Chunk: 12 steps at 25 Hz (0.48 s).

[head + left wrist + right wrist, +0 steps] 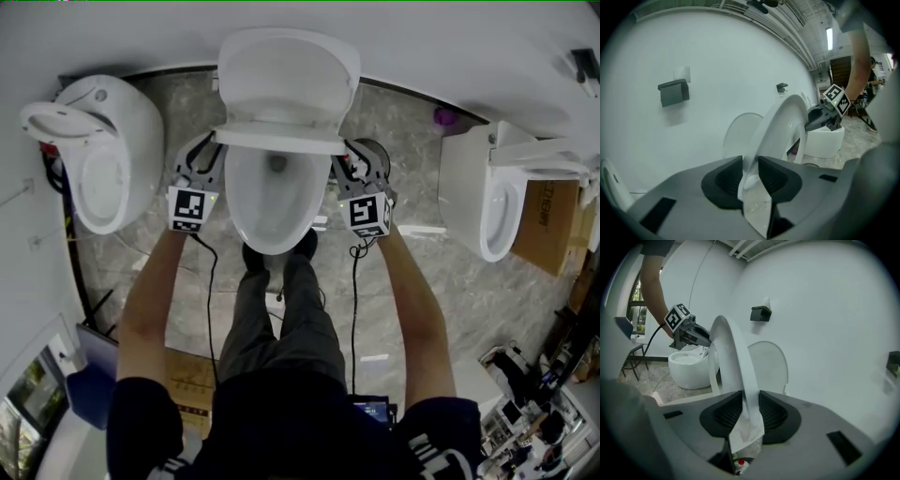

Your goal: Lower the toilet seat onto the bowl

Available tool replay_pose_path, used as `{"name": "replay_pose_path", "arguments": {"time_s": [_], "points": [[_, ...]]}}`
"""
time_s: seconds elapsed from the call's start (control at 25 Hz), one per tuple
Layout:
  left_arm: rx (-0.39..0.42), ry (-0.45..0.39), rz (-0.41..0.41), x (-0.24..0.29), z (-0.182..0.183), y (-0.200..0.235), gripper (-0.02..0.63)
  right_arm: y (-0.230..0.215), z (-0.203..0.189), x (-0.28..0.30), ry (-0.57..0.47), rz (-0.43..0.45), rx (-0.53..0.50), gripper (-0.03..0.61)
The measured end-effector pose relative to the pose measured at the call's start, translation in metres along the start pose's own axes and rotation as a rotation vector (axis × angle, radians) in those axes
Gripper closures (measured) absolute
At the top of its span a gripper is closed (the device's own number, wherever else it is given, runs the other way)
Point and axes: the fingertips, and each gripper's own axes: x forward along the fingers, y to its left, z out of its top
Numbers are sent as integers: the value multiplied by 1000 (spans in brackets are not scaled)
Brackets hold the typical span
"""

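In the upper middle of the head view, the seat (281, 139) hangs tilted between the raised lid (286, 75) and the bowl (272, 202), off both. The left gripper (208, 155) clamps the seat's left edge and the right gripper (345, 159) clamps its right edge. In the left gripper view, the dark pads (724, 180) press on the white rim at lower centre. In the right gripper view, the pads (773, 416) likewise pinch the rim. Other toilets (94, 159) sit at the frame's left and right.
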Motion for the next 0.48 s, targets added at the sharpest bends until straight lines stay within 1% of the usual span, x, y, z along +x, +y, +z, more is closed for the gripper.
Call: {"name": "replay_pose_path", "arguments": {"time_s": [0.28, 0.48], "points": [[-22, -7, 4, -20, -11, -10, 492, 19, -5, -13, -7, -20, -19, 449], [-14, -19, 2, -31, -17, -19, 492, 31, -11, -21, -14, -41, -39, 449]]}}
